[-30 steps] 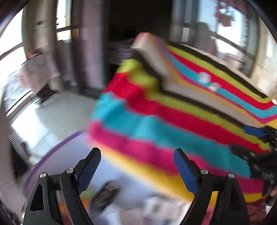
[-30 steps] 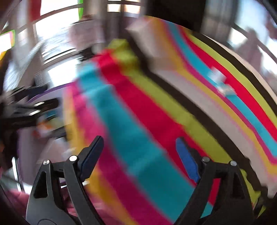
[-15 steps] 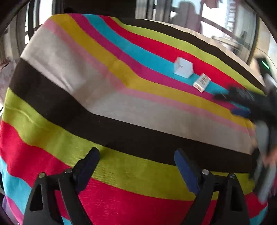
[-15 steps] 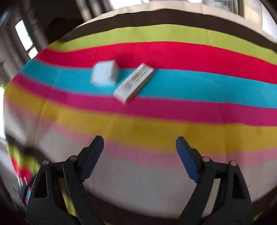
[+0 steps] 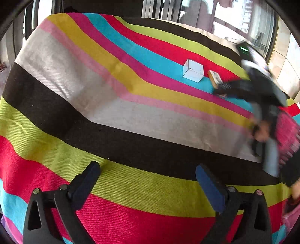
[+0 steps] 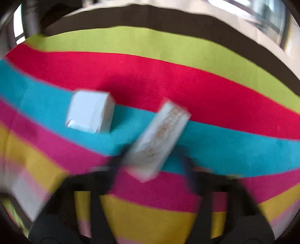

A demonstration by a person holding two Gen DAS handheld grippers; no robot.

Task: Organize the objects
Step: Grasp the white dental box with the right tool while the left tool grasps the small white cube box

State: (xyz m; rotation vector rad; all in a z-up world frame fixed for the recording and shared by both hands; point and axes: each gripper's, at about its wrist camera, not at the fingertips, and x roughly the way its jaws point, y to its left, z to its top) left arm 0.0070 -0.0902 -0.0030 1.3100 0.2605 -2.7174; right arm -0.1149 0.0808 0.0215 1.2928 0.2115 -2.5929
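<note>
A small white cube [image 5: 193,70] [image 6: 90,110] and a flat white printed box [image 5: 215,77] [image 6: 159,135] lie side by side on the turquoise stripe of the striped tablecloth [image 5: 131,116]. My right gripper [image 6: 152,165] [image 5: 221,90] is blurred and has reached the flat box. Its dark fingers stand against the two sides of the box's near end, shut on it. My left gripper [image 5: 147,167] hovers over the lime and red stripes near the table's front, far from both objects. Its jaws are opening, and only cloth shows between them.
A hand [image 5: 262,129] in a pink sleeve [image 5: 288,137] holds the right gripper at the table's right side. Window frames and a railing [image 5: 196,16] stand behind the table's far edge. The cloth drops off at the left edge [image 5: 11,78].
Both views swung from the table's side onto its top. The right gripper moved in on the flat box and closed on its near end. The left jaws widened slightly.
</note>
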